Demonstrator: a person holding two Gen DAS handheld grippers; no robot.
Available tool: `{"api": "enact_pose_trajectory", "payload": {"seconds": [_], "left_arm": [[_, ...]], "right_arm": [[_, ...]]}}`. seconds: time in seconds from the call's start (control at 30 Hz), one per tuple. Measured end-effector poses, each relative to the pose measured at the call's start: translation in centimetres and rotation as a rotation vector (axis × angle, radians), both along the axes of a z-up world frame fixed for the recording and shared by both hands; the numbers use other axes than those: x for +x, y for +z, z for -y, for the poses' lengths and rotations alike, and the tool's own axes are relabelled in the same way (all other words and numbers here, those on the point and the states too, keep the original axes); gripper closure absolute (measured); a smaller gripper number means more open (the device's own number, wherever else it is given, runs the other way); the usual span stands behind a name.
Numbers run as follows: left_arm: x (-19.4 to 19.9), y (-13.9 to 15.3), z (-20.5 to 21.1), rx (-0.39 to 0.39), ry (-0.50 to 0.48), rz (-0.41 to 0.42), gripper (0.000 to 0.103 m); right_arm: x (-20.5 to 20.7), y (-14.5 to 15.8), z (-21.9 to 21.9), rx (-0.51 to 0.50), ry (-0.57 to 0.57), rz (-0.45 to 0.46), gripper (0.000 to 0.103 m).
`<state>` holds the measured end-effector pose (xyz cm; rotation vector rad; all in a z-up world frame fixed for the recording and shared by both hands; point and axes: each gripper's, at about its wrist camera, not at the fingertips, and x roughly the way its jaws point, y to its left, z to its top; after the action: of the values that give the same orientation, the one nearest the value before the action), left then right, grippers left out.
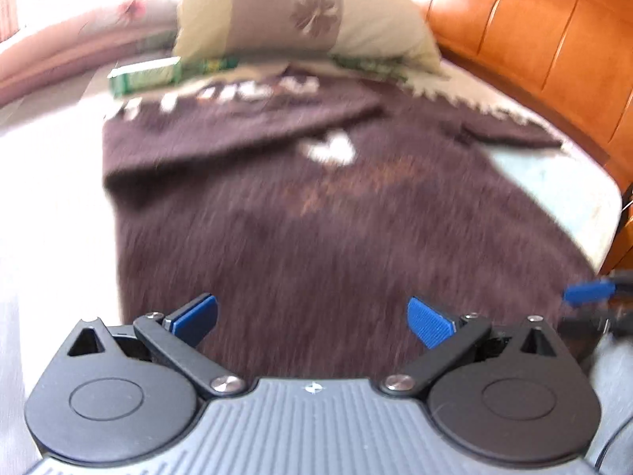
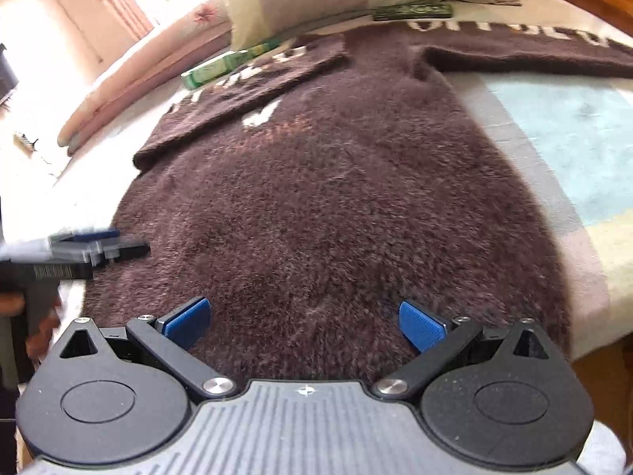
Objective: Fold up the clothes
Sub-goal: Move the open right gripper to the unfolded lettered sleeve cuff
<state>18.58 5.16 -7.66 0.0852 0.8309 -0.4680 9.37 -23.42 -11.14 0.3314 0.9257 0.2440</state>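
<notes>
The left gripper (image 1: 312, 318) hovers over the near hem of the sweater (image 1: 316, 213), its blue fingers (image 1: 198, 314) spread wide apart with nothing between them. The right gripper (image 2: 302, 322) sits the same way, fingers (image 2: 421, 326) apart and empty, above the hem of the sweater (image 2: 316, 206). Each gripper shows at the edge of the other's view, blurred. The sweater is dark brown and fuzzy, lying flat on the bed (image 2: 554, 126) with its hem toward the cameras. One sleeve (image 2: 245, 95) is folded in across the chest; the other sleeve (image 2: 534, 51) lies stretched out to the side. Both sleeves carry white block letters, too blurred and cropped to read. On the chest there is a white mark (image 1: 330, 150) and faint orange script below it, which cannot be read either. Beyond the collar lie a pillow (image 1: 300, 16) with flower prints and a green box (image 2: 213, 69), its print unreadable. A wooden headboard (image 1: 534, 39) runs along the far side.
</notes>
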Motion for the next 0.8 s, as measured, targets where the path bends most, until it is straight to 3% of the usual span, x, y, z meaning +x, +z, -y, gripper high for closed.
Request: {"api": "enact_pose_trajectory", "payload": {"seconds": [0.07,0.2,0.3,0.57,0.8], "left_arm": [[1.2,0.1,0.2,-0.028,0.010,0.001,0.001],[1.9,-1.8,0.6,0.029,0.049,-0.055,0.001],[0.3,-3.0,-0.1,0.056,0.025,-0.015,0.001],[-2.1,-1.6,-1.1,0.082,0.029,0.018,0.001],[-1.6,-0.3,1.5,0.066,-0.032,0.051,0.001]], "right_arm": [[-0.3,0.2,-0.3,-0.034,-0.007,-0.003,0.000],[-1.1,0.5,-0.5,-0.056,-0.015,0.001,0.000],[-1.0,0.9,-0.4,-0.062,-0.035,0.011,0.000],[-0.1,1.9,-0.4,-0.027,-0.035,0.078,0.000],[0.5,1.8,1.8,0.031,-0.078,0.112,0.000]]}}
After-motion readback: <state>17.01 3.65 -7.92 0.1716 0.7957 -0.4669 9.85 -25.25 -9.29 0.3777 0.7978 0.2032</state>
